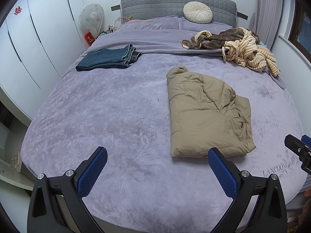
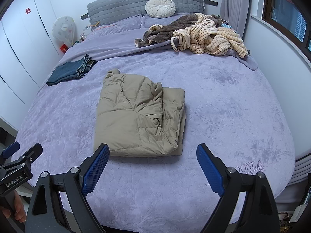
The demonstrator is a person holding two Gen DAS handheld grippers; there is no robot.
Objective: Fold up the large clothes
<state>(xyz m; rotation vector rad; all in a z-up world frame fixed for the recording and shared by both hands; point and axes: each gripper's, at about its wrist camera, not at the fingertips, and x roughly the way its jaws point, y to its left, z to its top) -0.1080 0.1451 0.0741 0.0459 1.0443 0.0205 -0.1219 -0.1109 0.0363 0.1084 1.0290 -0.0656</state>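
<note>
Nearest, the left gripper [image 1: 157,153] and right gripper [image 2: 153,150] hang wide open and empty above the foot of the lavender plush-covered bed [image 2: 223,101]. Just beyond them lies the folded tan quilted puffer jacket [image 2: 140,112], flat on the cover. Farther left rest folded dark-blue denim jeans [image 1: 108,59]; far right, a heap of cream-striped and brown fleece robes [image 2: 196,33]. A round cream pleated cushion [image 1: 197,12] leans against the grey headboard [image 1: 155,5].

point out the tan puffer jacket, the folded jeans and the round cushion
tan puffer jacket [image 2: 136,114], right wrist view, middle of its folded top panel
folded jeans [image 1: 105,59], left wrist view, flat denim leg area
round cushion [image 1: 197,12], left wrist view, its centre button
</note>
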